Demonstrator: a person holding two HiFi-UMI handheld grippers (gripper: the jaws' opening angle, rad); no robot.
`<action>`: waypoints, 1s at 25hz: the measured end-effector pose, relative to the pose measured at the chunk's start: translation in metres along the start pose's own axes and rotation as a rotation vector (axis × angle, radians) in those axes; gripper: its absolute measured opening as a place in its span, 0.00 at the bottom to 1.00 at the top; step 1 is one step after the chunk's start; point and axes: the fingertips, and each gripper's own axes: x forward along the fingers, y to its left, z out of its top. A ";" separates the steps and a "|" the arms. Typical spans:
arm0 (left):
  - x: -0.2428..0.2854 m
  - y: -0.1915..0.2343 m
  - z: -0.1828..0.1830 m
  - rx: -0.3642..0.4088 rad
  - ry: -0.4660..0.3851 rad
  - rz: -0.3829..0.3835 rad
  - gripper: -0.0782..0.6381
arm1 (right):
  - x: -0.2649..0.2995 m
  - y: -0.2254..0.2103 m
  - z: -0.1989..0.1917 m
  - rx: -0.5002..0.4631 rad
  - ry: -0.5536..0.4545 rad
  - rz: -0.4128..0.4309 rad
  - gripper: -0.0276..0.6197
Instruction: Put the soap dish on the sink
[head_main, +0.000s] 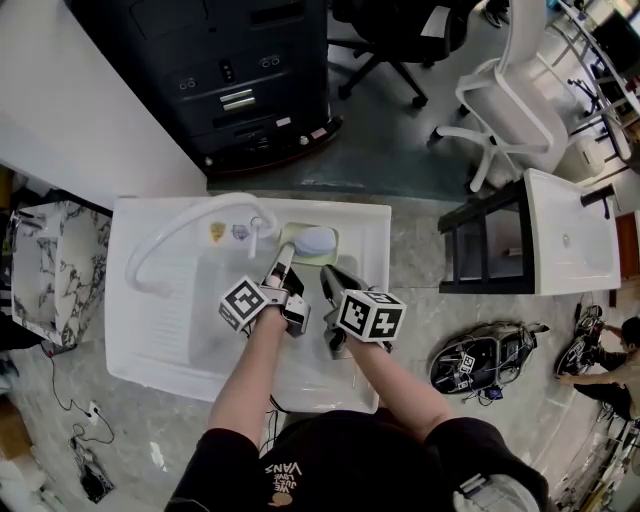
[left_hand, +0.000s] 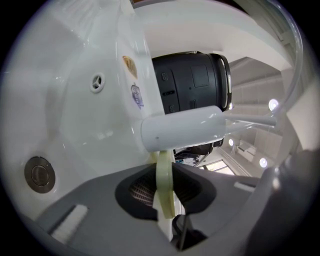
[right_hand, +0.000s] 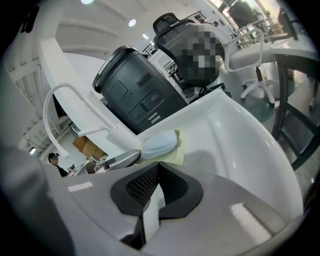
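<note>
The pale-yellow soap dish (head_main: 291, 238), carrying an oval blue soap (head_main: 317, 240), lies on the glossy white sink (head_main: 372, 215) at its back ledge. The left gripper (head_main: 283, 256) pinches its thin rim. The curved white faucet (head_main: 180, 226) ends just beside it. The right gripper (head_main: 329, 274) hovers nearby, jaws closed on nothing.

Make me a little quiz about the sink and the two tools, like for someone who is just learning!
1. True or false: the right tool holds the soap.
2. What does the left tool pinch? A a sponge, B the rim of the soap dish, C a toothbrush.
3. Fill in: the soap lies on the ____.
Key: 1 false, the right tool is shut with nothing in it; 2 B; 3 soap dish.
</note>
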 end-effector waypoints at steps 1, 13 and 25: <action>0.000 0.000 0.000 0.003 0.002 -0.001 0.28 | 0.001 0.000 0.000 -0.002 0.002 0.002 0.05; 0.000 -0.002 -0.002 0.052 0.025 -0.002 0.28 | 0.006 0.001 -0.007 0.001 0.021 0.006 0.05; -0.003 -0.010 -0.010 0.198 0.100 -0.010 0.29 | 0.007 -0.006 0.000 0.023 -0.006 -0.009 0.05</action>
